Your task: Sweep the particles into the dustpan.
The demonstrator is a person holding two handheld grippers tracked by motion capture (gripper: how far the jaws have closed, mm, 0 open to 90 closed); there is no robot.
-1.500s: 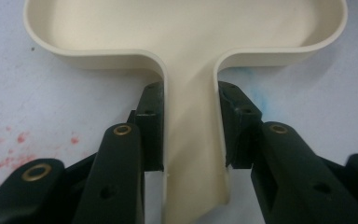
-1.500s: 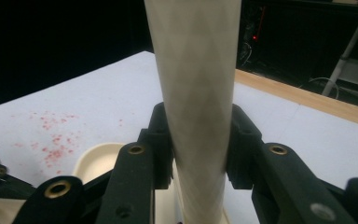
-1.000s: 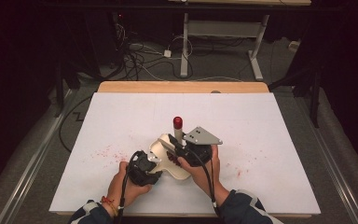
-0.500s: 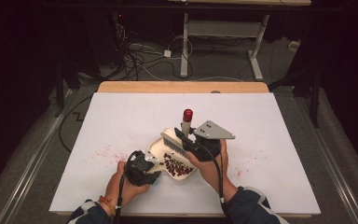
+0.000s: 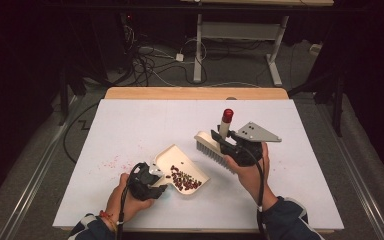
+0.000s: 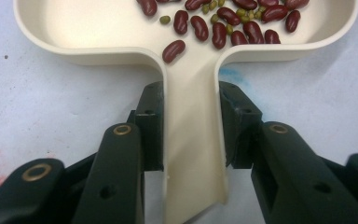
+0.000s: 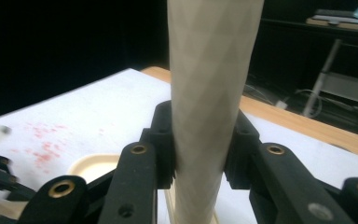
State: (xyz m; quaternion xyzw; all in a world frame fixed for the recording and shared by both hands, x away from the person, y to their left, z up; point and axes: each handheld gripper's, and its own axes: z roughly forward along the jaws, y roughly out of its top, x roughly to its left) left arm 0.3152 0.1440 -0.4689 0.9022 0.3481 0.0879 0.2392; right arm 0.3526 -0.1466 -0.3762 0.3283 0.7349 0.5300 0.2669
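While we look down from the high view, we see the left gripper (image 5: 152, 184) near the front edge of the bench (image 5: 130, 125), clamped on the handle of a cream dustpan (image 5: 177, 160). In the left gripper view the two black jaws press against either side of that narrow handle (image 6: 191, 140), and the pan lies flat on the white surface. A heap of dark red beans (image 6: 223, 23) sits in the pan with a few small green ones (image 6: 165, 19) mixed among them; in the high view the heap gathers toward the pan's right side (image 5: 182, 180).

To the right of the pan, and apart from it, our right gripper (image 5: 225, 142) holds a brush (image 5: 211, 149) lifted off the bench. Its jaws are closed on the pale handle (image 7: 209, 93), which stands upright between them in the right gripper view. From above, the handle ends in a red cap (image 5: 227, 115), and the bristle head slants down and to the right, just beside the right hand (image 5: 250, 172).

Faint red stains (image 5: 111, 162) speckle the bench left of the pan. Beyond the far wooden edge, cables (image 5: 150, 60) trail over the floor.
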